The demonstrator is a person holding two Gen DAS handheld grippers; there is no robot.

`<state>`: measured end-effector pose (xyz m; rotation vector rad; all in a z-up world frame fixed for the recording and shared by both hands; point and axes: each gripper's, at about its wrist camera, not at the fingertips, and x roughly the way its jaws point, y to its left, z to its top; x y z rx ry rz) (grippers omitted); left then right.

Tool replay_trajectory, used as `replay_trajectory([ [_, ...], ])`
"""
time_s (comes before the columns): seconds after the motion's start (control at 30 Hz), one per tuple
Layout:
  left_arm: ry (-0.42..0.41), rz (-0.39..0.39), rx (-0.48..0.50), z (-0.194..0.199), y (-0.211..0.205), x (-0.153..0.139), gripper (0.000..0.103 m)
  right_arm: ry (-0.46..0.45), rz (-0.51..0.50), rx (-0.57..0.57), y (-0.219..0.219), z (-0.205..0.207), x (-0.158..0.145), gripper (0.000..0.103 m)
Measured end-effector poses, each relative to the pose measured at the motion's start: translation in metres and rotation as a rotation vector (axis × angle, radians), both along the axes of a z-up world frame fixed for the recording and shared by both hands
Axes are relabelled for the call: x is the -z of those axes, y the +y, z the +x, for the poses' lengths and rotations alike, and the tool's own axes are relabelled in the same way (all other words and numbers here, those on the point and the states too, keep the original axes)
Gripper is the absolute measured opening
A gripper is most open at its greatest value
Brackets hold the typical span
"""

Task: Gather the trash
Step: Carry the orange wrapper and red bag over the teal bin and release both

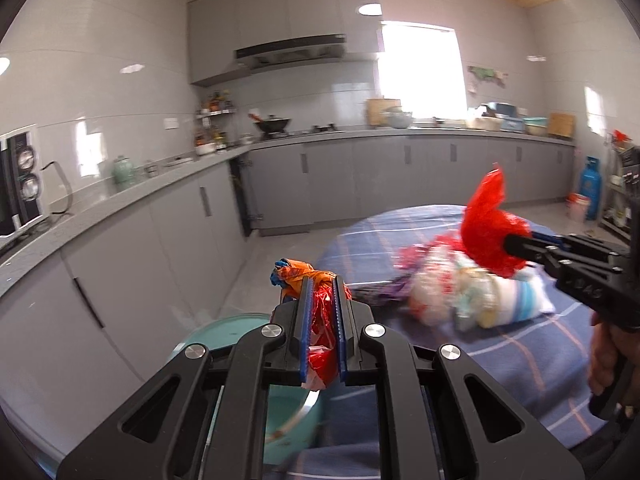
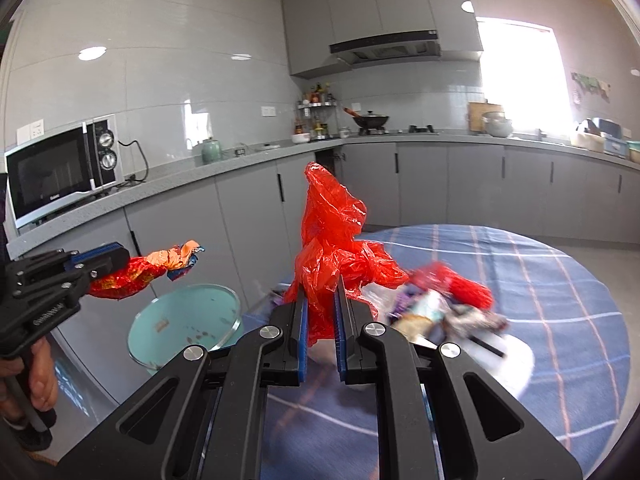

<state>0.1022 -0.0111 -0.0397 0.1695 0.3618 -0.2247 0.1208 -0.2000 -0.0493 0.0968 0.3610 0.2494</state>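
Observation:
My left gripper (image 1: 322, 282) is shut on a crumpled red and orange snack wrapper (image 1: 298, 276) and holds it in the air above a teal bin (image 1: 224, 332). The right wrist view shows this left gripper (image 2: 120, 258) from the side, with the wrapper (image 2: 136, 276) sticking out over the bin (image 2: 188, 312). My right gripper (image 2: 321, 294) is shut on a red plastic bag (image 2: 332, 232), whose top stands up above the fingers. A blurred heap of wrappers and packets (image 2: 440, 308) sits just beyond it on the blue plaid tablecloth (image 2: 560, 280). I cannot tell whether the heap is inside the bag.
The round table (image 1: 520, 360) fills the lower right. Grey counters and cabinets (image 1: 168, 220) run along the left and back walls, with a microwave (image 2: 60, 168) on the counter. A blue gas cylinder (image 1: 592, 184) and a white bucket stand at the far right. A hand (image 2: 40, 376) grips the left handle.

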Motion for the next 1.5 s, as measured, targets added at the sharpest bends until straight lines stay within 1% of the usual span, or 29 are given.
replay_trajectory([
  [0.13, -0.001, -0.002, -0.063, 0.012, 0.019, 0.002, 0.010, -0.006, -0.005, -0.046, 0.021, 0.019, 0.000, 0.012],
  [0.33, 0.006, 0.010, -0.144, 0.025, 0.042, 0.014, 0.010, -0.001, -0.009, -0.102, 0.052, 0.044, 0.003, 0.012],
  [0.5, 0.020, -0.004, -0.190, 0.031, 0.064, 0.018, 0.010, 0.004, -0.006, -0.136, 0.074, 0.065, 0.008, 0.012],
  [0.97, 0.000, -0.023, -0.266, 0.041, 0.097, 0.015, 0.011, 0.035, -0.030, -0.198, 0.125, 0.107, 0.026, 0.012],
  [1.2, 0.016, -0.031, -0.283, 0.049, 0.107, 0.018, 0.011, 0.052, -0.048, -0.228, 0.141, 0.115, 0.031, 0.012],
  [1.5, 0.043, -0.033, -0.292, 0.056, 0.109, 0.024, 0.011, 0.069, -0.069, -0.251, 0.158, 0.118, 0.035, 0.012],
])
